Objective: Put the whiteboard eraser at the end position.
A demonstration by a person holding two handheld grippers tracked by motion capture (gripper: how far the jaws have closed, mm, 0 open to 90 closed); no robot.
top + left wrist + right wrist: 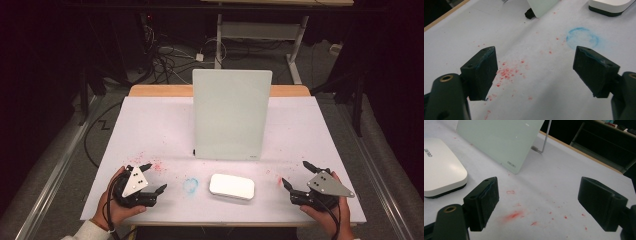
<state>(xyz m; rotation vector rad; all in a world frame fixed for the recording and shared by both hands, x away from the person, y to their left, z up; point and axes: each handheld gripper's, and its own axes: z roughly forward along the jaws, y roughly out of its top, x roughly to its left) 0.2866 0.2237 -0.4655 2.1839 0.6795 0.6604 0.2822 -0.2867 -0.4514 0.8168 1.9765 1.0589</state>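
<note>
We see a pale green glass board [231, 114] with a smooth, glossy face, propped on a thin bright metal stand [545, 137]. The white eraser [231, 186] looks like smooth plastic on a dark felt base. The table cover [150, 125] is matt white, smudged with chalky red and blue marks. Both grippers' pads [482, 72] look matt black and rubbery.

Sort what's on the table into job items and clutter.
Job items: white eraser block, upright glass board, left gripper, right gripper, both with jaws open and empty.
Lying about: blue ring mark, red specks, floor cables.
</note>
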